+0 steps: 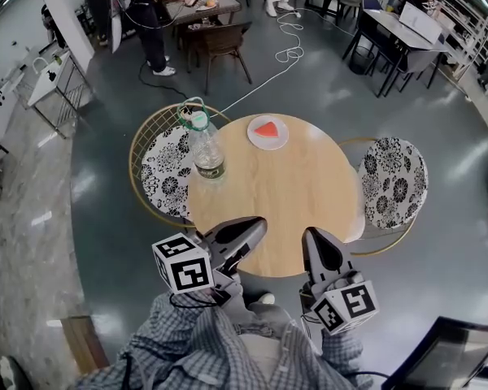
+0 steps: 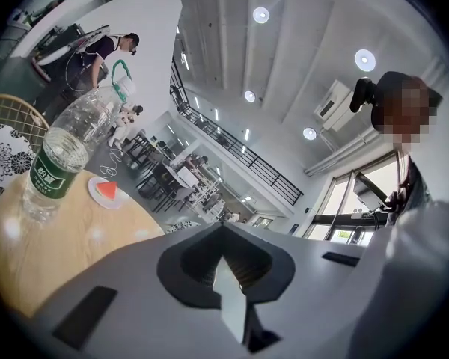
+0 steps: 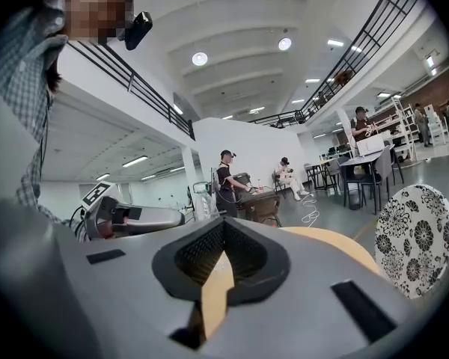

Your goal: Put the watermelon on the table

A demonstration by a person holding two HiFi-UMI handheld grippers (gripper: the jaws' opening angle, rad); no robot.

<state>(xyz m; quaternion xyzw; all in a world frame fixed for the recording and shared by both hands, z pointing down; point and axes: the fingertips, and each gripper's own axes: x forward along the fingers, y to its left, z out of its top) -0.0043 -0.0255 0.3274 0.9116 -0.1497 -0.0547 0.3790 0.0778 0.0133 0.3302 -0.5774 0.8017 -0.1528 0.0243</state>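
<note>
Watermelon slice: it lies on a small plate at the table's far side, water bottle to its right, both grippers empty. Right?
Not quite. The head view shows the water bottle standing left of the watermelon slice, not right. The rest holds: slice on the small plate at the table's far side, left gripper and right gripper empty.

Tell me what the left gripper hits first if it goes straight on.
Probably nothing near: the left gripper tilts up over the table, and its view ahead shows open room. The bottle and the watermelon sit left of that line.
</note>
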